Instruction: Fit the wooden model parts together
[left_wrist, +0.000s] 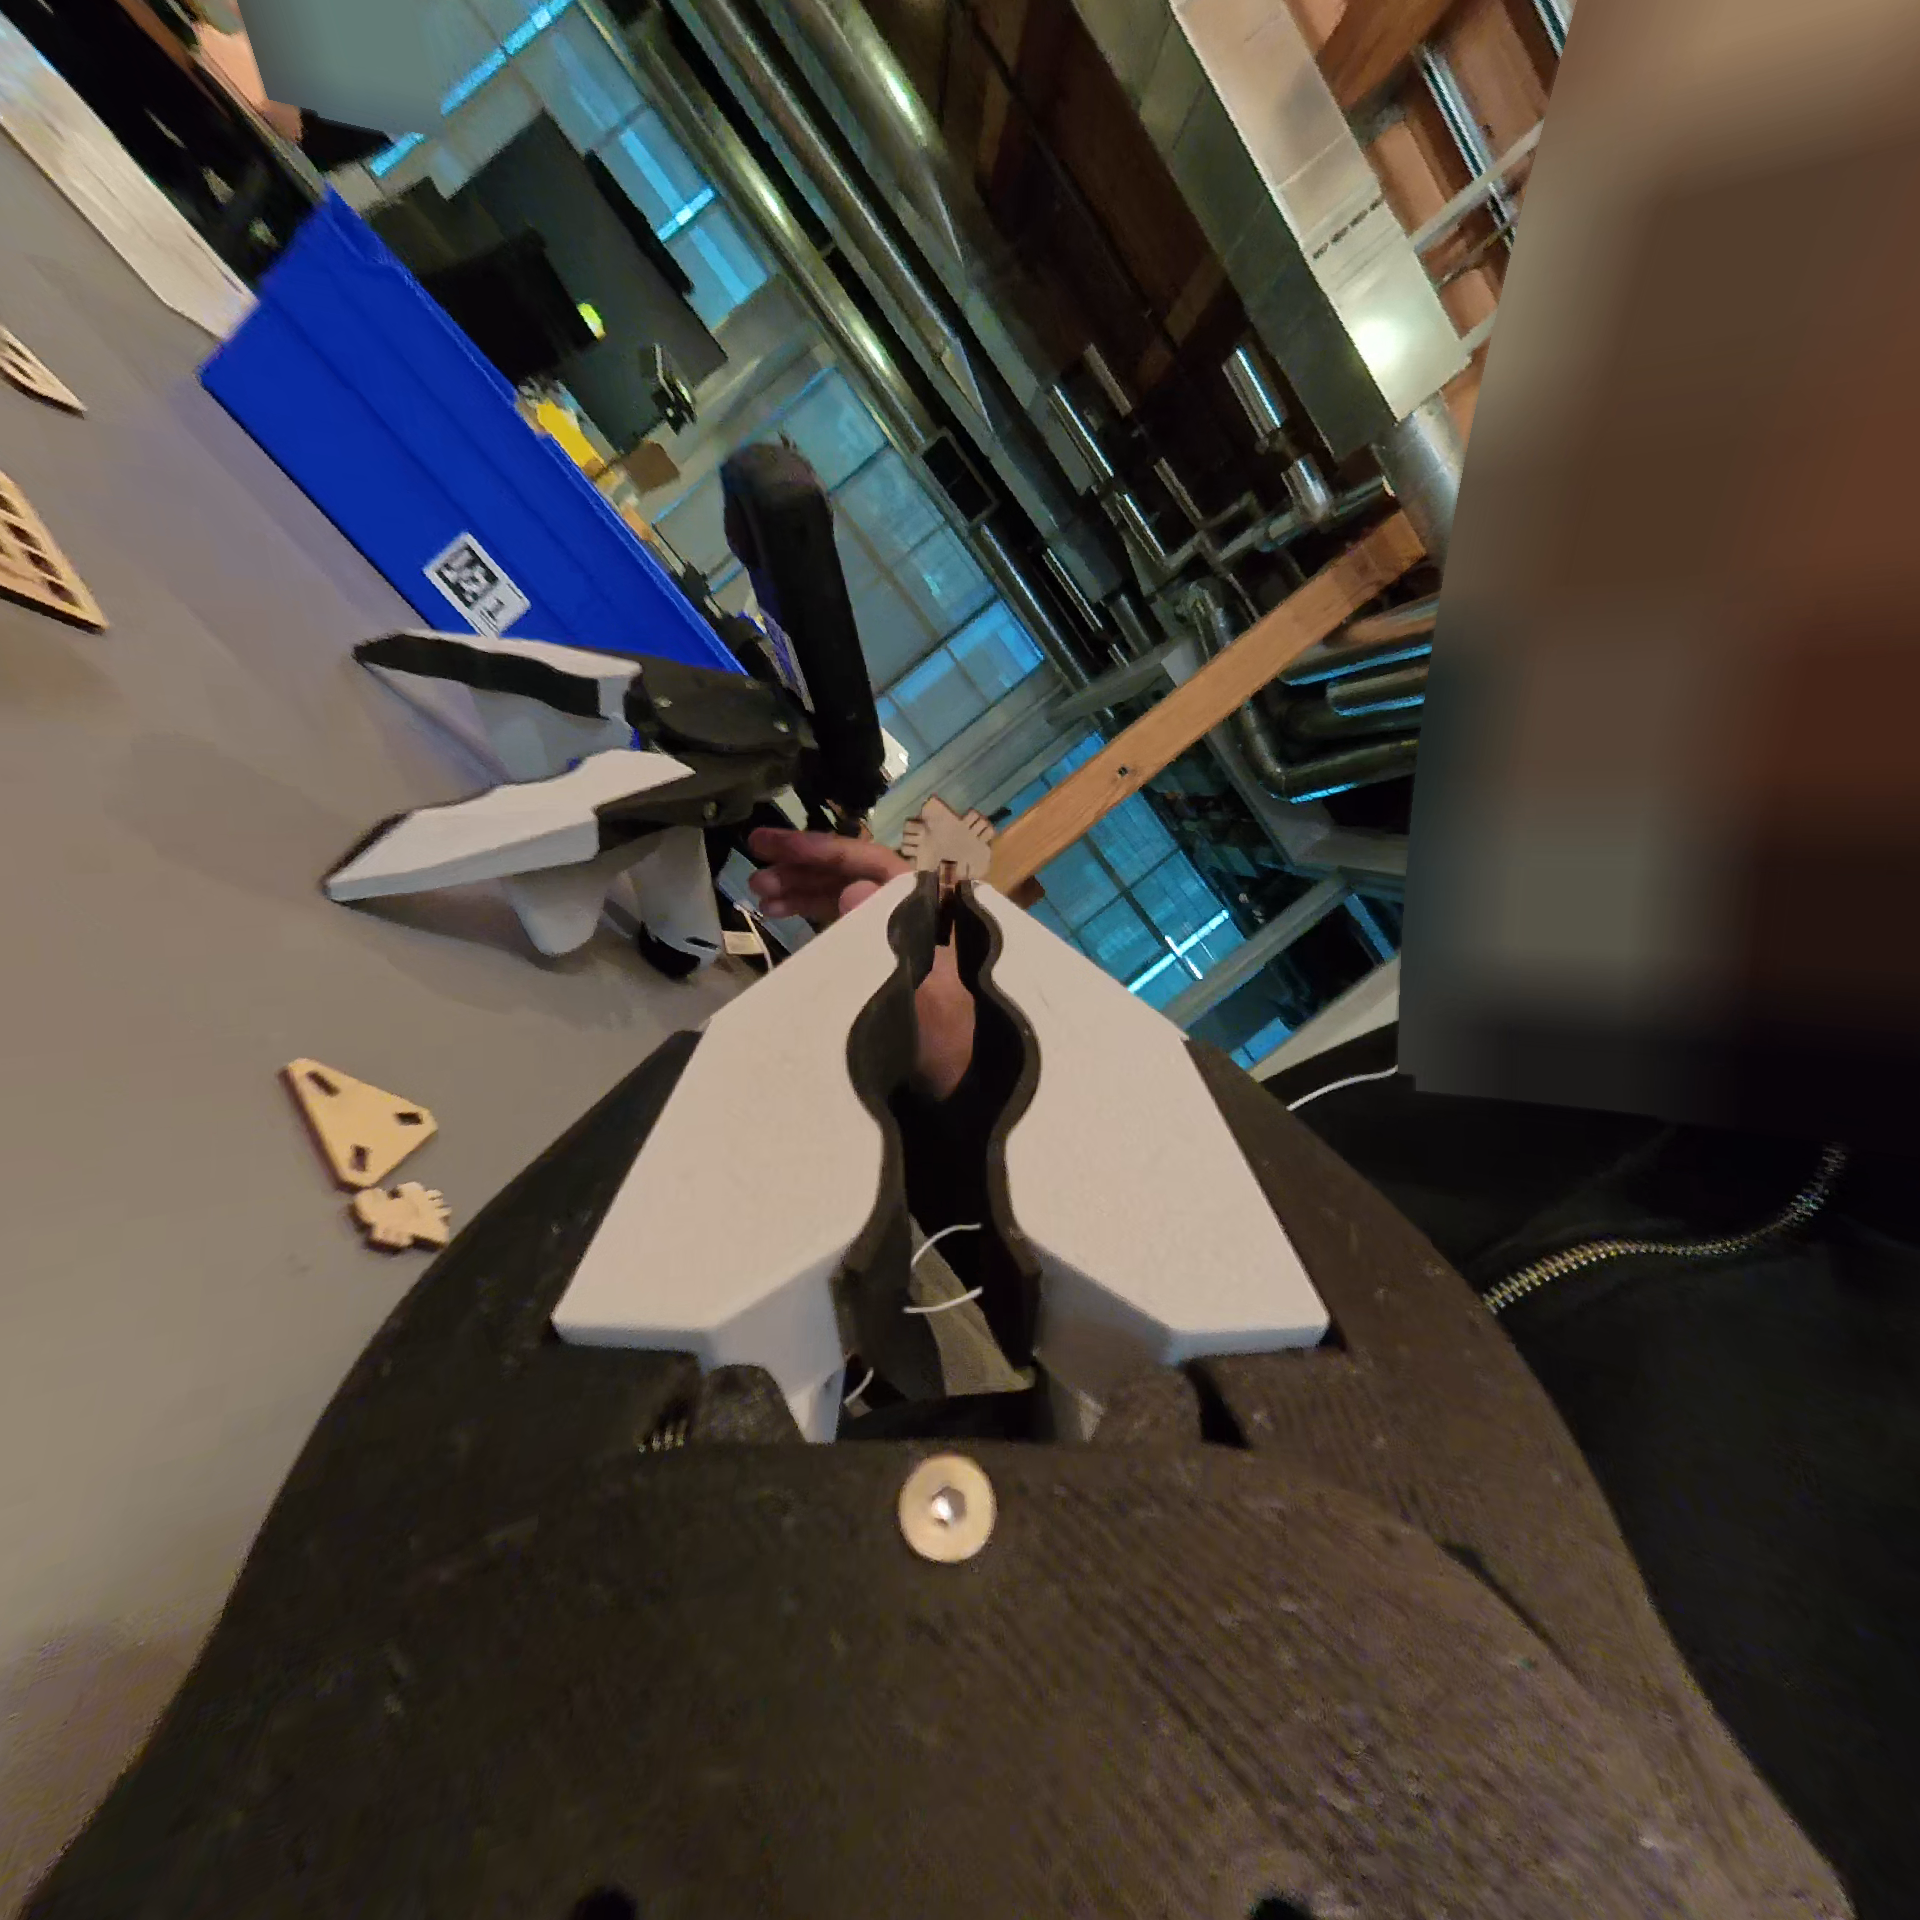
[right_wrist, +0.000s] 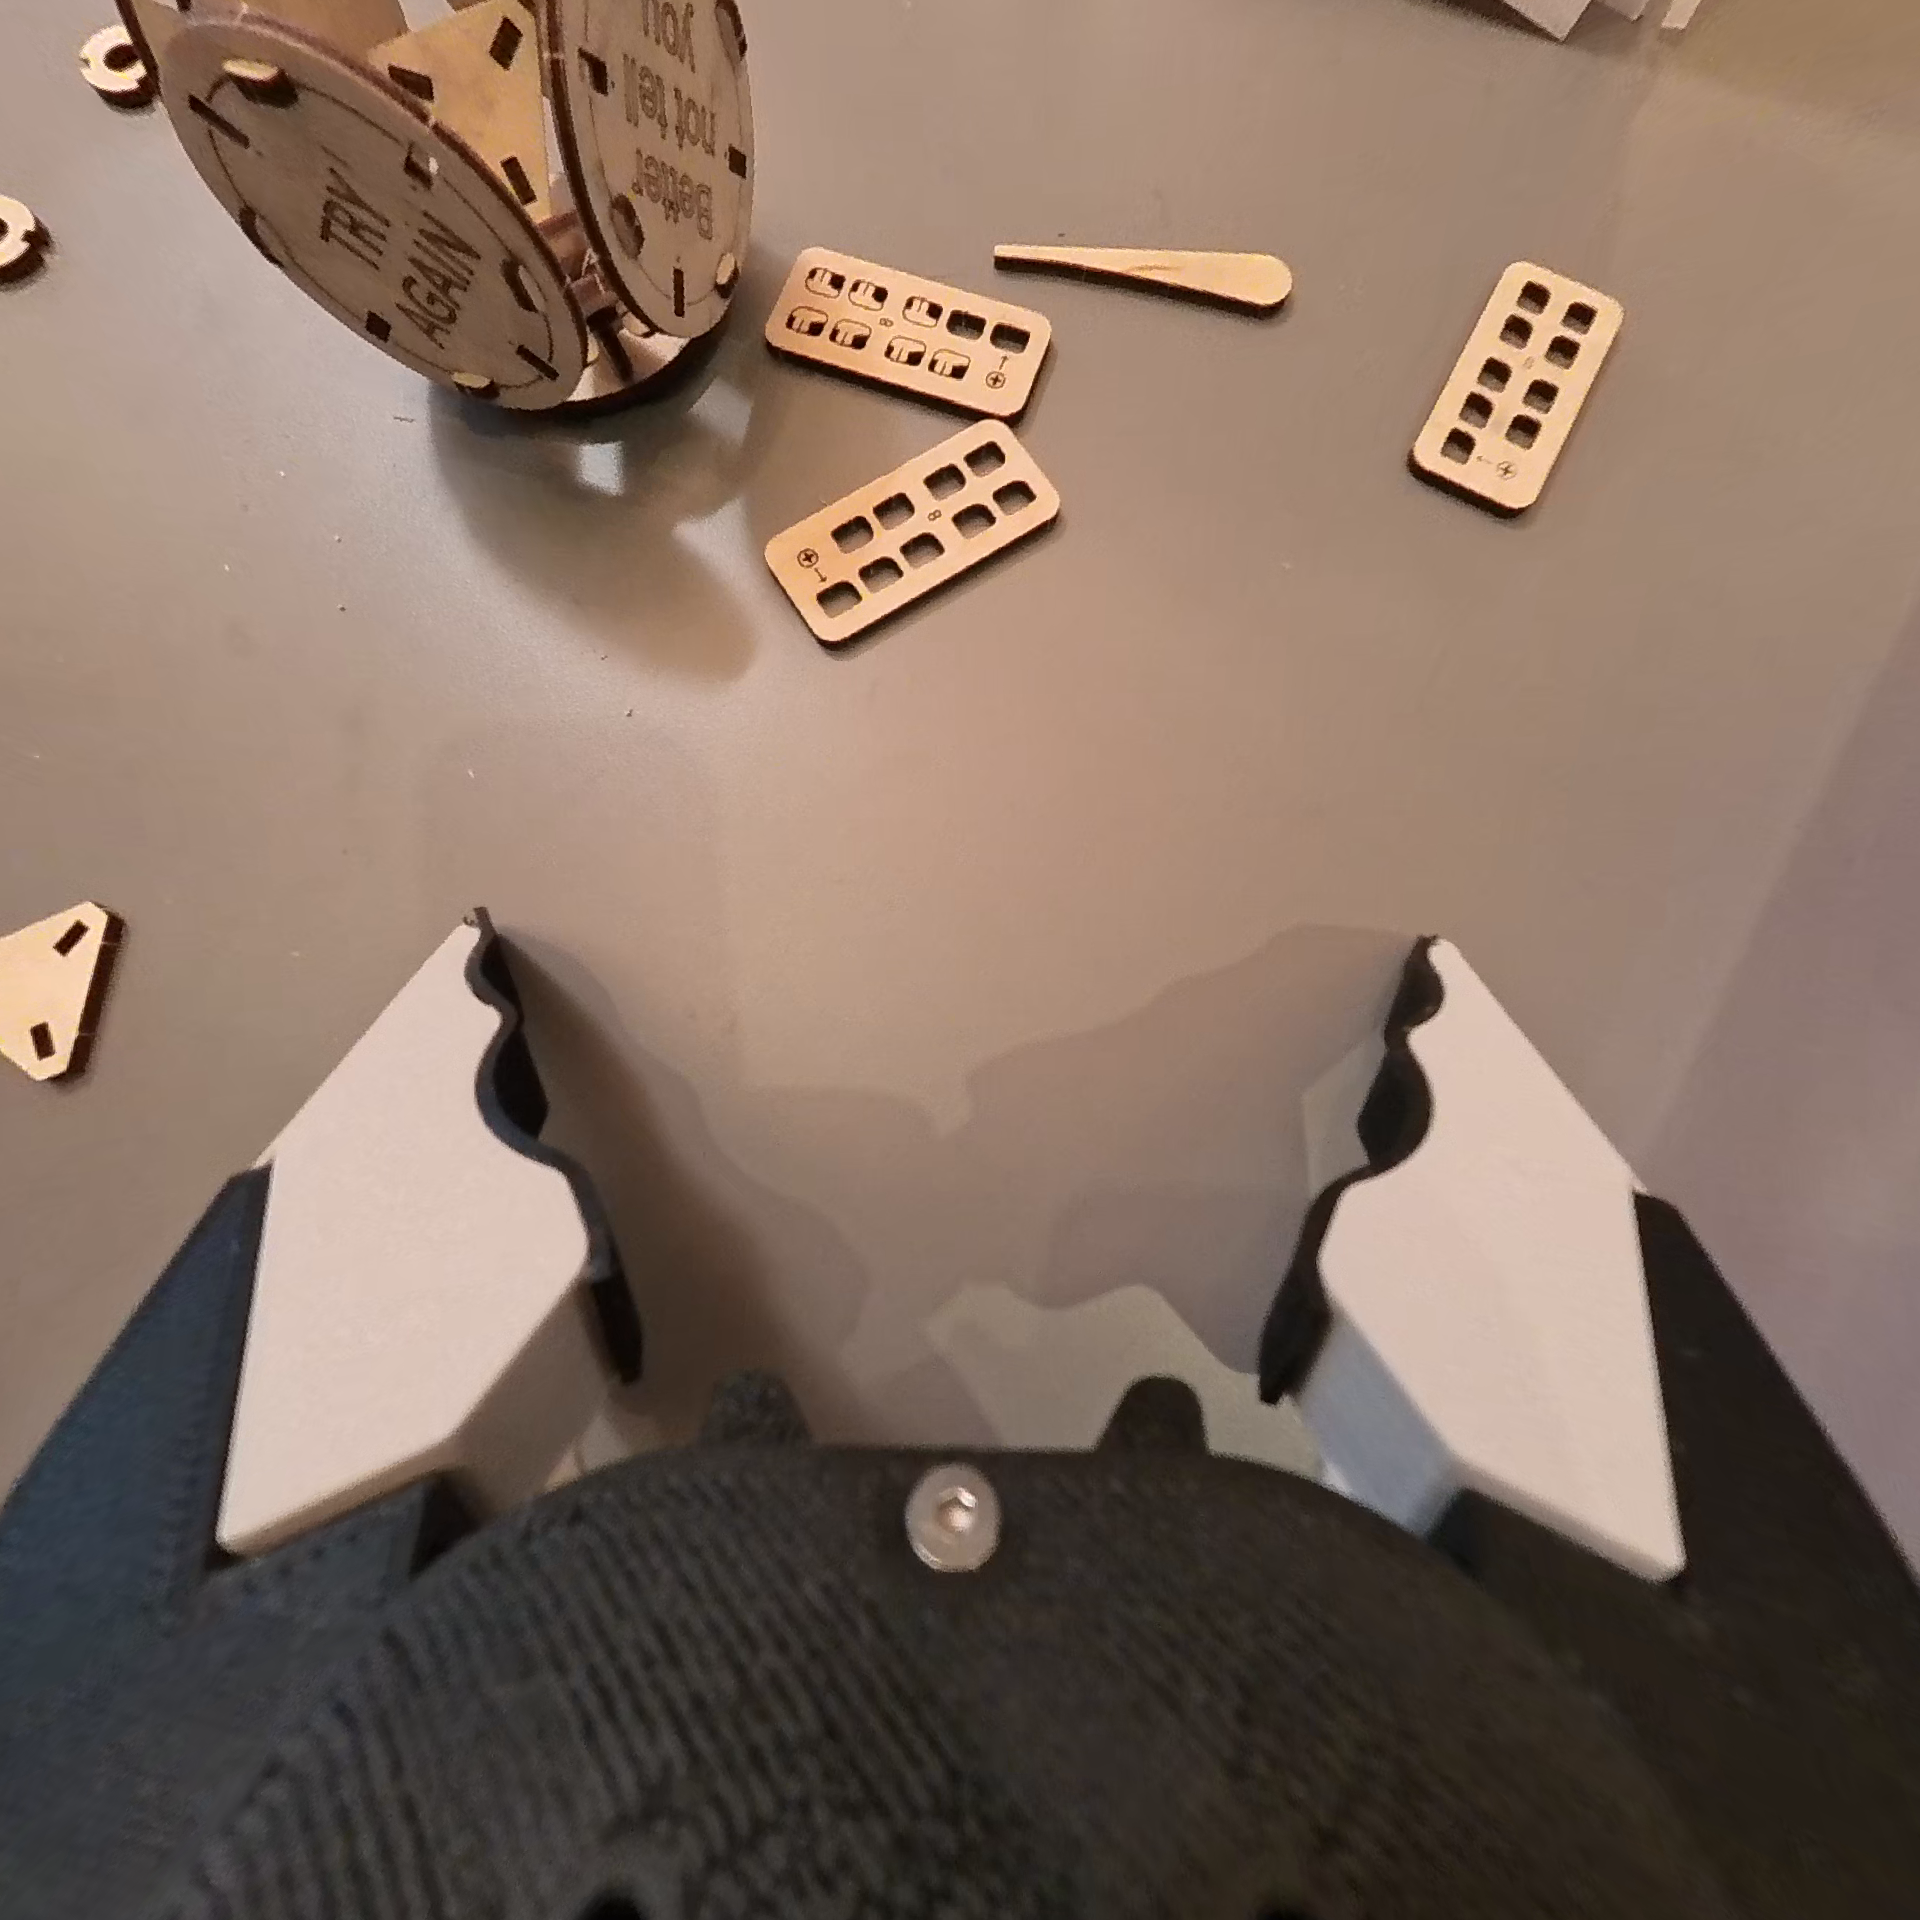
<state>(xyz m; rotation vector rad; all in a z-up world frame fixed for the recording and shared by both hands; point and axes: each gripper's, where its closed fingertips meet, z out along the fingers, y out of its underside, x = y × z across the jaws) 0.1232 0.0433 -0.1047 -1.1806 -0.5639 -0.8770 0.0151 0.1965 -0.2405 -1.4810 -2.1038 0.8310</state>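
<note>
My left gripper (left_wrist: 943, 896) is shut on a small flat wooden piece with a toothed, fan-shaped end (left_wrist: 945, 829). It pinches the piece's stem at the very fingertips and holds it in the air, tilted up away from the grey table (left_wrist: 156, 831). My right gripper (right_wrist: 951, 935) is open wide and empty, low over a bare part of the grey table (right_wrist: 935, 779). It also shows in the left wrist view (left_wrist: 348, 769), jaws spread, with a hand behind it. The nearest parts lie ahead of it: a slotted rectangular wooden plate (right_wrist: 914, 535) and a wooden assembly of round discs (right_wrist: 416, 239).
Two more slotted plates (right_wrist: 909, 332) (right_wrist: 1517, 384), a teardrop wooden stick (right_wrist: 1153, 275) and a triangular piece (right_wrist: 52, 987) lie on the table. A triangle (left_wrist: 353, 1117) and a small toothed piece (left_wrist: 400, 1216) lie left of my left gripper. A blue bin (left_wrist: 436, 447) stands behind. The slotted rectangular wooden plate (right_wrist: 914, 535) is closer to my right gripper, around 8 cm from its tips; the left tips are 25 cm off.
</note>
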